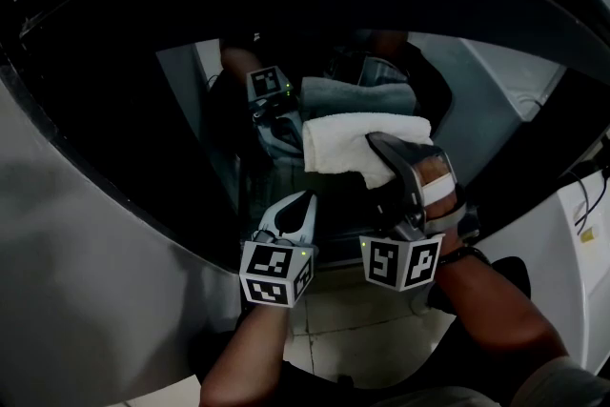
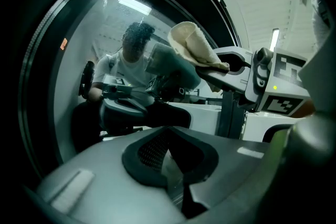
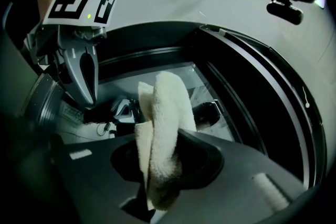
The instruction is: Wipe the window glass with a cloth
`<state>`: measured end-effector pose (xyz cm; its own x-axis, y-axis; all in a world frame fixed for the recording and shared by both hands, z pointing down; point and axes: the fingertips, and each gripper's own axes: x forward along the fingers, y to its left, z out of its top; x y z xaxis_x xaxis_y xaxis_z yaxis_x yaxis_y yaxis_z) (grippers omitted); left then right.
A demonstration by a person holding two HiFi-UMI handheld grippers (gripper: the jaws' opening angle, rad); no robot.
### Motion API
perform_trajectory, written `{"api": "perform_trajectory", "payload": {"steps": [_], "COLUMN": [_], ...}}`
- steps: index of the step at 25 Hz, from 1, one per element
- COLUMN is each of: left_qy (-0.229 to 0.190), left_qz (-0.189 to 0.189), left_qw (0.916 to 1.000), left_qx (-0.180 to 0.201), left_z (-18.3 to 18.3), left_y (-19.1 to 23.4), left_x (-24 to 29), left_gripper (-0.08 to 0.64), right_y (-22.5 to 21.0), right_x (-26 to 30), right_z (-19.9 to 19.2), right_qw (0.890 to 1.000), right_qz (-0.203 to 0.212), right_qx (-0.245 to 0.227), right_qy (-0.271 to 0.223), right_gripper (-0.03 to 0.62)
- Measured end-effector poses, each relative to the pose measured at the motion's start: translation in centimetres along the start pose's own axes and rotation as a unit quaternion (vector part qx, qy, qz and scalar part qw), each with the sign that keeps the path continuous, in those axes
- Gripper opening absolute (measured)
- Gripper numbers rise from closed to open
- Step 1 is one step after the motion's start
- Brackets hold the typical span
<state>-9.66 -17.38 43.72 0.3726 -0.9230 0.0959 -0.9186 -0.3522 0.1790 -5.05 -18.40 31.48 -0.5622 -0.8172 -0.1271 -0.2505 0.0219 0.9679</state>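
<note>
The right gripper (image 1: 377,153) is clamped on the folded white cloth (image 1: 345,140), which lies against the dark window glass (image 1: 172,110). The left gripper (image 1: 303,205) is closed and empty. Best to press the cloth flat and sweep in overlapping strokes.

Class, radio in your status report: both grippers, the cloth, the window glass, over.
Right gripper shut on cloth. Left gripper shut, empty, beside it. Cloth against window glass. Nothing in the way.

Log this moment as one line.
right gripper: shut on cloth | cloth: at window glass | left gripper: shut, empty
</note>
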Motion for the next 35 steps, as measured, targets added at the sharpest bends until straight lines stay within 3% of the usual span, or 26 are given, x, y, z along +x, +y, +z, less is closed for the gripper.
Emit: {"api": "perform_trajectory", "payload": {"steps": [16,22,35], "left_qy": [0.004,0.008,0.016], "left_qz": [0.015,0.025,0.025], "left_qw": [0.9998,0.9986,0.9988], "left_qx": [-0.013,-0.046,-0.039], "left_z": [-0.6,-0.4,-0.3], "left_y": [0.9,1.7,1.7], "left_x": [0.3,0.4,1.3], "left_gripper": [0.017,0.017,0.017], "right_y": [3.3,4.3,6.1], "right_x": [-0.6,-0.7,-0.6], "right_z": [-1.3,-2.1,-3.2], "right_qw": [1.0,1.0,0.999], "right_qz": [0.022,0.028,0.043], "right_qx": [-0.008,-0.001,0.015], "right_qy": [0.001,0.004,0.007], "right_gripper": [0.103,0.103,0.104]}}
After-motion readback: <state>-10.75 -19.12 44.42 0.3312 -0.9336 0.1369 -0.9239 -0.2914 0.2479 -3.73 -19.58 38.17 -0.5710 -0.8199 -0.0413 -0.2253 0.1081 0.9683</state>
